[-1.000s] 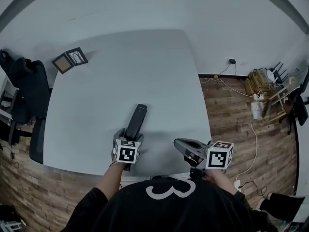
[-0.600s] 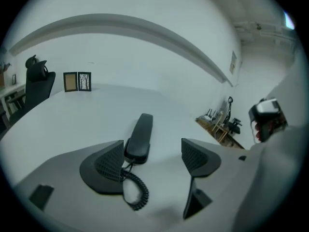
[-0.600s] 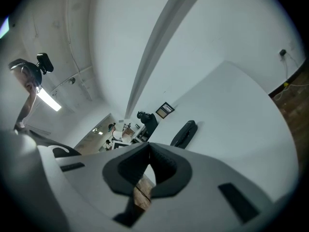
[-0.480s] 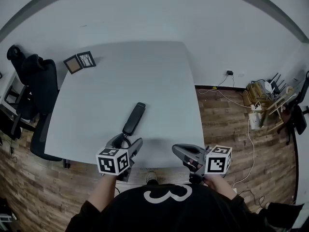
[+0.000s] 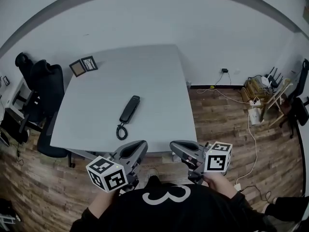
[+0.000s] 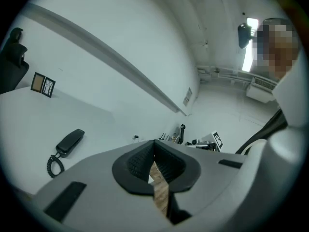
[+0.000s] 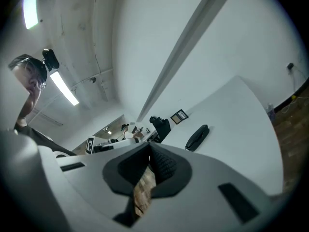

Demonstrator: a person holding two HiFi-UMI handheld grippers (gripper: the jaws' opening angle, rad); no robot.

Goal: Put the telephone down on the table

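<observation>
The black telephone handset (image 5: 129,109) lies flat on the white table (image 5: 154,71), its coiled cord (image 5: 120,131) trailing toward the near edge. It also shows in the left gripper view, where the handset (image 6: 70,141) is far off to the left, and in the right gripper view, where the handset (image 7: 197,137) is small and distant. My left gripper (image 5: 135,151) is held off the table's near edge, shut with nothing between its pads. My right gripper (image 5: 181,148) hangs beside it, also shut and holding nothing. Neither touches the telephone.
Two small picture frames (image 5: 83,65) stand at the table's far left corner. A black office chair (image 5: 41,88) is at the table's left side. Wooden floor (image 5: 227,124) surrounds the table, with cables and clutter (image 5: 260,93) by the right wall.
Both grippers have pulled back from the table toward the body, and the view has backed away. The left gripper, which was at the telephone, is clear of it with its jaws closed.
</observation>
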